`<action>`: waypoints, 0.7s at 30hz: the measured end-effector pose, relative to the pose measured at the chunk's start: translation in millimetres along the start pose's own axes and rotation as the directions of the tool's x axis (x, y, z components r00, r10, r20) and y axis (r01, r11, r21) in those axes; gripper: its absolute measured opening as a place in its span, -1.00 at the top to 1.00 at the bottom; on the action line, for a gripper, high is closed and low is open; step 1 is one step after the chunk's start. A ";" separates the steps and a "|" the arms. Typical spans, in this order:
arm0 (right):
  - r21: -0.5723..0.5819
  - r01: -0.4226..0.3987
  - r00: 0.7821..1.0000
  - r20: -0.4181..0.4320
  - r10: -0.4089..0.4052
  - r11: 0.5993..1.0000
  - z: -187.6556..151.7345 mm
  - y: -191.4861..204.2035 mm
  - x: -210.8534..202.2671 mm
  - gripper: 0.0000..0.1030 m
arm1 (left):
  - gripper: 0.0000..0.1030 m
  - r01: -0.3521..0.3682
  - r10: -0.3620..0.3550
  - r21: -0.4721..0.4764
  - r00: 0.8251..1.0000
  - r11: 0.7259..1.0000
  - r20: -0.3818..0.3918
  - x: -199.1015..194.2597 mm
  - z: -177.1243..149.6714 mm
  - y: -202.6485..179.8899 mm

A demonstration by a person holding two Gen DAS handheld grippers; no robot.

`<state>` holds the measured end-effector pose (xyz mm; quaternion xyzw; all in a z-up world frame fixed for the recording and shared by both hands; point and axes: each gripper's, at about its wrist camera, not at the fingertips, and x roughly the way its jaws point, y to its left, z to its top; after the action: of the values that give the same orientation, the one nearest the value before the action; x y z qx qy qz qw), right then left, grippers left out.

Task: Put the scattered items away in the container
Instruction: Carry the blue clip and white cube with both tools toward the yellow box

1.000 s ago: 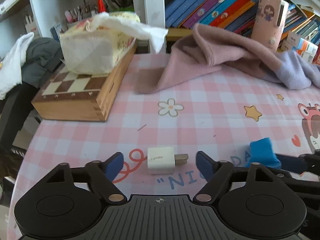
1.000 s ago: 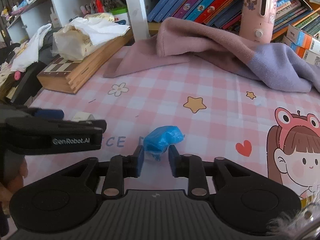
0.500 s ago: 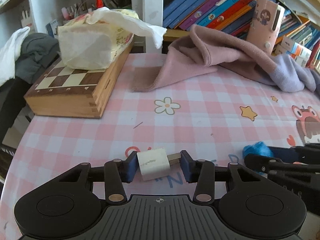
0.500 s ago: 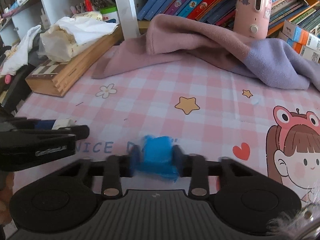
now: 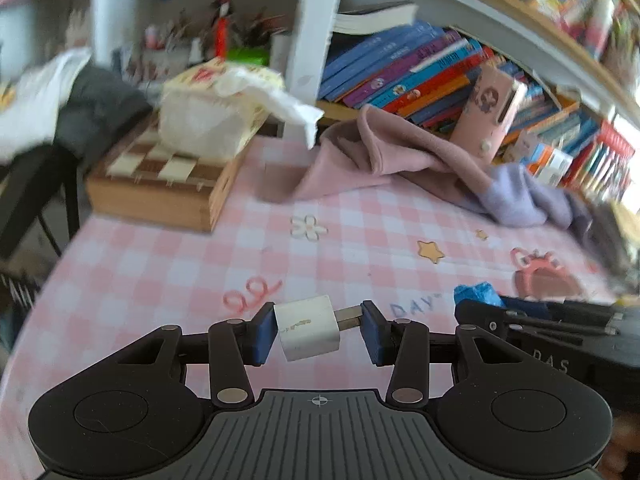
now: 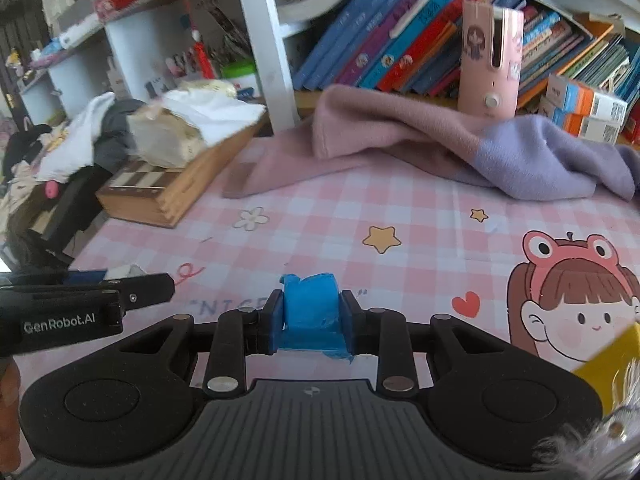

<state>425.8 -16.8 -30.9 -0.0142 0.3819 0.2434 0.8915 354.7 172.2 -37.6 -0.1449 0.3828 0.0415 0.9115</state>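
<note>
My left gripper [image 5: 318, 330] is shut on a white USB charger plug [image 5: 308, 327], gripped end to end and held above the pink checked tablecloth [image 5: 360, 236]. My right gripper [image 6: 310, 320] is shut on a crumpled blue wad [image 6: 310, 312] and holds it off the cloth. In the left wrist view the right gripper [image 5: 532, 320] with the blue wad [image 5: 476, 294] shows at the right. In the right wrist view the left gripper [image 6: 80, 304] shows at the left. A yellow container edge [image 6: 608, 356] shows at the lower right of the right wrist view.
A wooden chess box [image 5: 160, 184] with a tissue pack [image 5: 216, 120] on it sits at the back left. A pink and lilac cloth [image 6: 420, 140] lies along the back. A pink upright device [image 6: 490, 60] and books [image 6: 380, 48] stand on the shelf behind.
Both grippers have closed on their items and lifted them off the cloth. The left wrist view has swung and is blurred.
</note>
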 end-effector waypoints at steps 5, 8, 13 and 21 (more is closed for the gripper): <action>-0.005 -0.015 1.000 0.011 0.015 1.000 -14.0 8.9 -34.9 0.48 | 0.17 0.035 -0.034 -0.072 0.999 0.997 0.017 -35.5 -15.3 17.7; -0.008 -0.020 1.000 0.012 0.020 1.000 -24.6 15.4 -55.1 0.48 | 0.17 0.052 -0.048 -0.112 0.998 0.992 0.031 -58.7 -24.4 27.9; 0.010 -0.036 0.999 0.027 0.035 0.999 -42.5 31.0 -86.9 0.48 | 0.17 0.090 -0.083 -0.157 0.995 0.984 0.047 -95.2 -40.5 42.9; 0.022 -0.028 0.997 0.066 0.026 0.999 -67.8 52.8 -135.5 0.48 | 0.17 0.129 -0.118 -0.172 0.990 0.977 0.075 -141.2 -63.9 55.9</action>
<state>276.7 -42.0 22.8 0.0092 0.3551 0.2514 0.9003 201.1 211.7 7.2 -0.2472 0.3381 0.0230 0.9078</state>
